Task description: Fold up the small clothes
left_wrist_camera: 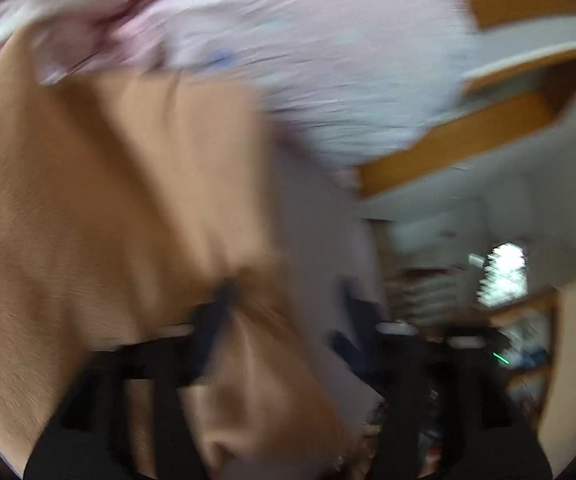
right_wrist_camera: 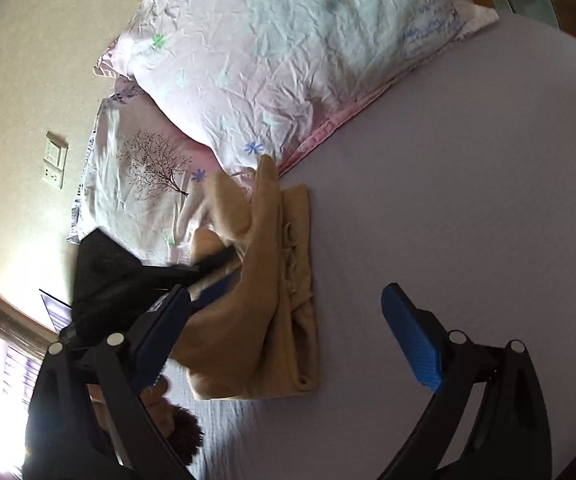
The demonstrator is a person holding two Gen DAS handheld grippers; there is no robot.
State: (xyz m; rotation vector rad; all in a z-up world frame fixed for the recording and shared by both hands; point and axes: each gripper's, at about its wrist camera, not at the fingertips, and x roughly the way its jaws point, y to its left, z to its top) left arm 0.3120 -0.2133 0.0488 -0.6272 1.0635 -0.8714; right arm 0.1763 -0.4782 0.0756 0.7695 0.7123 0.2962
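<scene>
We see the tan knit garment (right_wrist_camera: 284, 300) lying on the pale lavender bedsheet (right_wrist_camera: 468, 200), partly folded into a long strip, its far end touching the edge of the large pink-and-white floral pillow (right_wrist_camera: 288, 60). A second floral pillow with a bare-tree print (right_wrist_camera: 144, 184) sits beside and partly under the first one, against the cream wall (right_wrist_camera: 28, 100) with a white switch-and-socket plate (right_wrist_camera: 56, 160).

Right gripper (right_wrist_camera: 288, 344): released, blue-padded fingers (right_wrist_camera: 412, 340) spread wide, nothing between them. It hangs over the near part of the garment; the left-side pad overlaps the tan cloth in the picture, but we cannot tell whether it touches. The right-side pad is over bare sheet.

Left gripper (right_wrist_camera: 216, 280), seen from the right wrist view: black body coming in from the pillow side, its tips at the raised flap of tan cloth. That flap is lifted off the sheet and stands above the flat layer.

Left wrist view is heavily motion-blurred. Tan fabric (left_wrist_camera: 108, 220) fills the left half and bunches at the left gripper (left_wrist_camera: 288, 300), around the left-hand finger (left_wrist_camera: 216, 312). We read that as tan cloth pinched, though the blur keeps us from seeing the contact cleanly. Floral pillow (left_wrist_camera: 308, 60) at top, orange wooden bed frame (left_wrist_camera: 468, 140) to the right.
</scene>
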